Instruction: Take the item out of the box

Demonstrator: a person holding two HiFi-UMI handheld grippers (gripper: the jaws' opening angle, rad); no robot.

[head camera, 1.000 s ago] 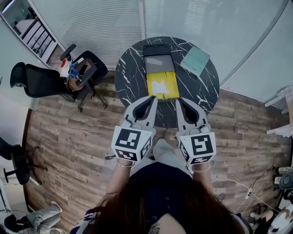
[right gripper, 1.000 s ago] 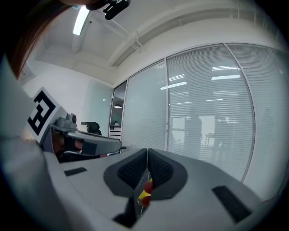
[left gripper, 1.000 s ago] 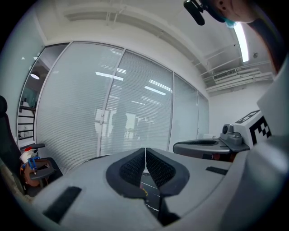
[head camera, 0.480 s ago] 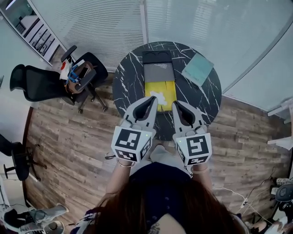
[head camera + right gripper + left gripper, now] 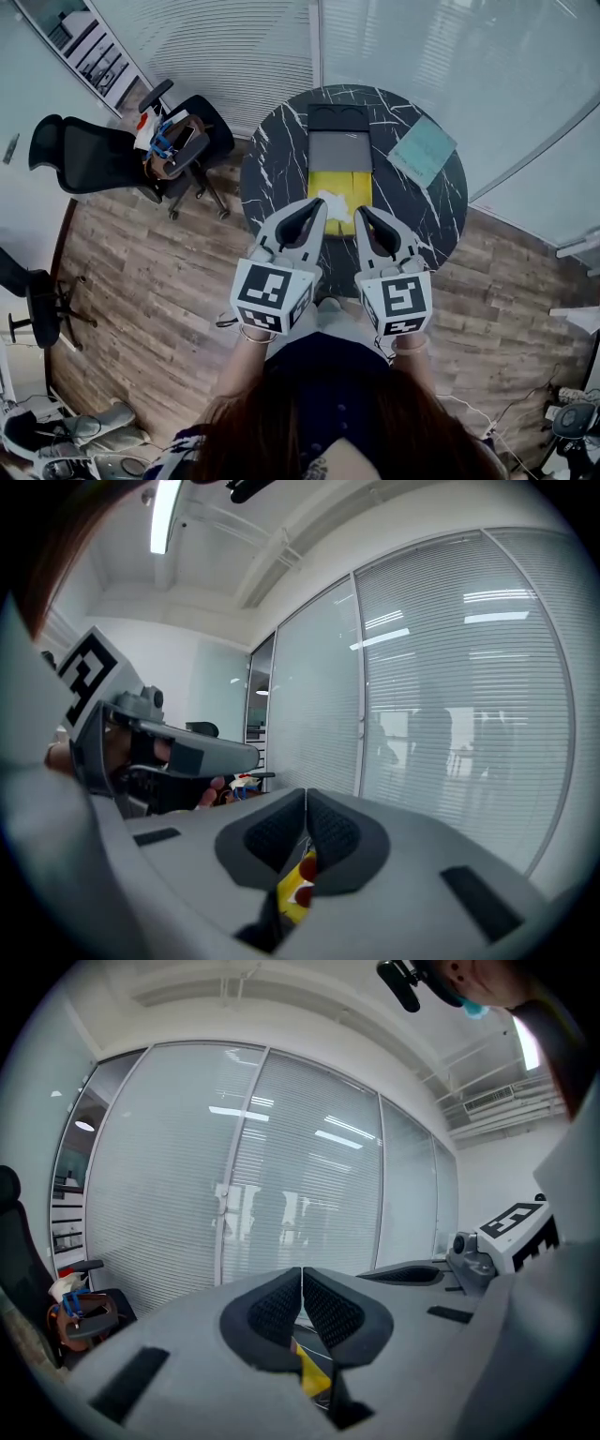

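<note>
**Step in hand:** approach. Nothing has been taken from the box (image 5: 357,182) yet.

**Gripper state:**
- Left gripper (image 5: 317,205): jaws pressed together, nothing between them. It is poised over the near left edge of the box.
- Right gripper (image 5: 365,215): jaws likewise together and empty. It is poised over the near right edge.
- In each gripper view, only a sliver of yellow shows below the closed pads.

**Location of the task's thing:** the box lies along the middle of the round, dark marbled counter (image 5: 272,159), with a teal pad (image 5: 424,150) apart to its right.

**Appearance:**
- The box shows a yellow section nearest the person, a grey section behind it and a dark section farthest away. Which part is lid and which is tray cannot be told.
- A white patch (image 5: 333,199) on the yellow section is probably the item; its form is too small to read.

**Next move, as judged:** open one gripper, lower it over the white patch and close on it. The other gripper may be needed to steady the box.
</note>
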